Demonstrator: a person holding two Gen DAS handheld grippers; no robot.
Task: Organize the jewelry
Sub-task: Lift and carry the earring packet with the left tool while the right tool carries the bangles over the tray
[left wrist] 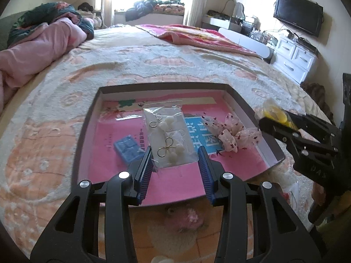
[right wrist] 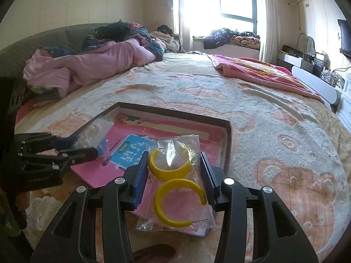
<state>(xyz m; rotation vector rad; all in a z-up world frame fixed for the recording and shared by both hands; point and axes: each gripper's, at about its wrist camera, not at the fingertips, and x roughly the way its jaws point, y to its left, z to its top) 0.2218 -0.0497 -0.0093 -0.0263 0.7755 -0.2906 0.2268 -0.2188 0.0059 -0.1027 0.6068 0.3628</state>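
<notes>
My left gripper (left wrist: 174, 153) is shut on a clear bag of pearl and gold earrings (left wrist: 169, 131), held just above a shallow dark-rimmed box (left wrist: 162, 85) with pink lining. My right gripper (right wrist: 173, 155) is shut on a clear bag with two yellow C-shaped hoops (right wrist: 169, 171), over the box's near right corner (right wrist: 228, 144). In the left wrist view the right gripper (left wrist: 263, 120) enters from the right with the yellow bag. The right wrist view has the left gripper (right wrist: 94, 151) at the left. A small blue case (left wrist: 128, 151) and a floral scrunchie (left wrist: 234, 133) lie in the box.
The box rests on a bed with a peach and cream plush cover (left wrist: 153, 61). A pink quilt (left wrist: 39, 43) is heaped at the far left and a pink blanket (left wrist: 197, 35) lies at the back. White drawers (left wrist: 294, 57) and a TV (left wrist: 298, 13) stand past the right bed edge.
</notes>
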